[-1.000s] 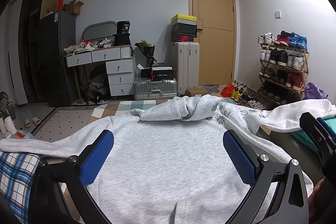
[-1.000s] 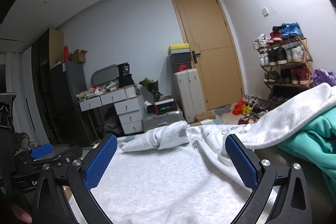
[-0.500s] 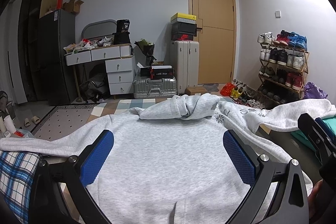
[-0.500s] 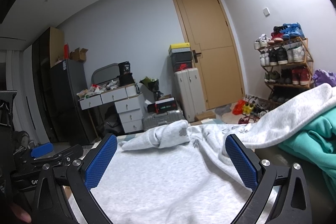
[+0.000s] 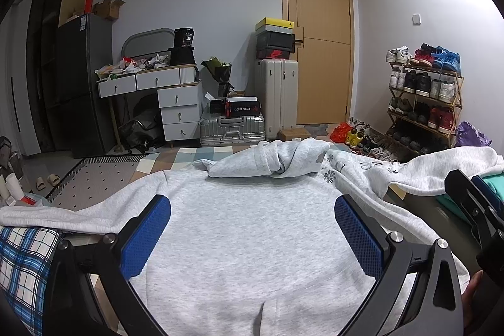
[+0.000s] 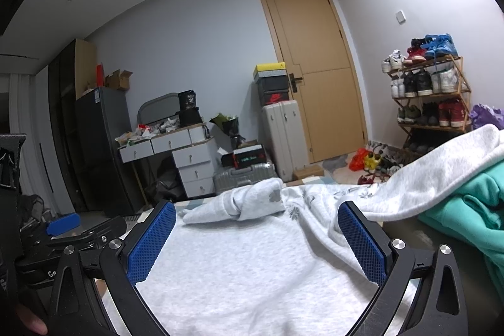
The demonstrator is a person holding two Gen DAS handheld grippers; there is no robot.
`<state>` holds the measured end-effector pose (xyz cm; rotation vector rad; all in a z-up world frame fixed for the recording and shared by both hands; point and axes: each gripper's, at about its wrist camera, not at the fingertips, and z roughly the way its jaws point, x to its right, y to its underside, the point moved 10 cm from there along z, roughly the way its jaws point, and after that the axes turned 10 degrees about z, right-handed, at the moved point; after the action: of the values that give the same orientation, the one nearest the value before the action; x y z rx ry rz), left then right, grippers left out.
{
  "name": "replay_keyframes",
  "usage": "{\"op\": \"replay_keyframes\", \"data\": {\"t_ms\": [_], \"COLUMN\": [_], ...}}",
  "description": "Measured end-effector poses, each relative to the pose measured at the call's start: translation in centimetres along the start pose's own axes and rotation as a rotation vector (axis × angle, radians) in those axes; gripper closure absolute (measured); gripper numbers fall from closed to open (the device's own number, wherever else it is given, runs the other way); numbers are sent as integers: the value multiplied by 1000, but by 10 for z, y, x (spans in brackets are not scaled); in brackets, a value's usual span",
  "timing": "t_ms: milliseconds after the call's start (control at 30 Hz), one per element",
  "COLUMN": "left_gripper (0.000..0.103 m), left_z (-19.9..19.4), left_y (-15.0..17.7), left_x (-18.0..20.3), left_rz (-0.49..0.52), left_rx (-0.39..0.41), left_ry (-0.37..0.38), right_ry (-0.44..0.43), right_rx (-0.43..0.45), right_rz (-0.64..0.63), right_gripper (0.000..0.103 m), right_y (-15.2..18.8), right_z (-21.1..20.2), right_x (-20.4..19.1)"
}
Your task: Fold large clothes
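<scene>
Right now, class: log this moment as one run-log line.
left gripper: open, above hoodie | right gripper: open | grey hoodie: spread flat, unfolded | teal garment: right

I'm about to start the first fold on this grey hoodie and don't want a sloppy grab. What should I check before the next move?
1. Left gripper open, nothing held: ok.
2. Right gripper open, nothing held: ok.
3. Grey hoodie body lying flat between the fingers: ok, only slight ripples.
4. Hood laid flat: not ok, it is bunched at the far end.
5. Right sleeve spread on the surface: not ok, it is draped over the teal garment.
6. Left sleeve stretched out sideways: ok, above the plaid cloth.
</scene>
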<state>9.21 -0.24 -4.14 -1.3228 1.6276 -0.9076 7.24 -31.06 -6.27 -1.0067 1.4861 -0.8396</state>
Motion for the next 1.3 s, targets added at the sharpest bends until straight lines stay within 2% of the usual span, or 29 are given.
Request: {"op": "replay_keyframes", "data": {"t_ms": [600, 900, 1000, 1100, 1133, 1200, 1300], "left_gripper": [1, 1, 1, 1, 1, 1, 1], "left_z": [6, 6, 7, 6, 5, 3, 3], "left_y": [5, 7, 8, 10, 10, 10, 7], "left_x": [-4, -4, 0, 4, 6, 9, 11], "left_rz": [-1, -12, -12, -9, -6, 1, 1], "left_rx": [-9, -31, -45, -58, -62, -64, -62], "left_ry": [-20, -10, 11, 38, 47, 61, 65], "right_ry": [12, 77, 147, 152, 200, 243, 316], "right_rx": [-6, -8, -26, -42, -50, -66, -118], "right_rz": [-14, -28, 28, 44, 24, 10, 61], "right_gripper": [0, 0, 0, 0, 0, 0, 0], "right_y": [4, 4, -10, -31, -43, -58, -76], "right_z": [4, 8, 8, 4, 0, -7, -21], "right_x": [1, 17, 42, 65, 83, 106, 162]}}
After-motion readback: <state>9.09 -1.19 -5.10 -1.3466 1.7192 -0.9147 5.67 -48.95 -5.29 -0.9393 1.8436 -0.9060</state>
